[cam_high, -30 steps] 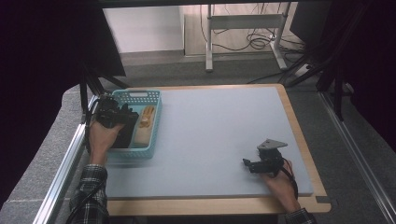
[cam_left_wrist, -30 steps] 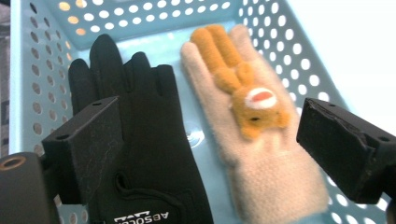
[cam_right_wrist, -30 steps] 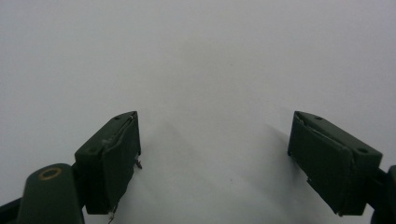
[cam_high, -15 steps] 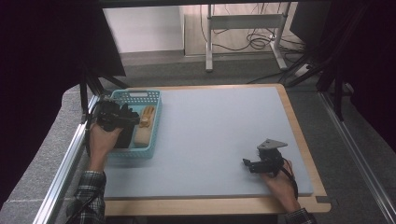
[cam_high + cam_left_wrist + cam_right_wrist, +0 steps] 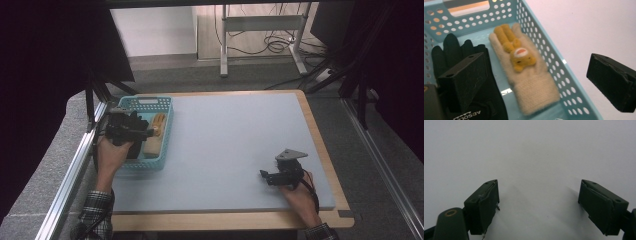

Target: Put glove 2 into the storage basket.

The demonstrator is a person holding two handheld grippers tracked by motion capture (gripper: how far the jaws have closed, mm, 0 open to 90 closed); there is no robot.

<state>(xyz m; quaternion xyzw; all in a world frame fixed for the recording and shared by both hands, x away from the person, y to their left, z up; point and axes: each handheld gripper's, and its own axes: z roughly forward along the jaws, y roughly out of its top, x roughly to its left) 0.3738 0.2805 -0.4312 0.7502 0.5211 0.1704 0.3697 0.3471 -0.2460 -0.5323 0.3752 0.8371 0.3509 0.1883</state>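
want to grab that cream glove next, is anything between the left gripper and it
Nothing visible blocks it. The left gripper hangs open over the blue basket, and the cream glove with the yellow plush animal lies uncovered in the gap between the jaws. The black glove lies beside it, under one jaw, not on top.

Left gripper (image 5: 541,82) fingers spread wide apart; right gripper (image 5: 539,207) likewise agape.

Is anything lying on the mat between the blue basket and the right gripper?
No. In the high view the mat is bare between the blue basket and the right gripper.
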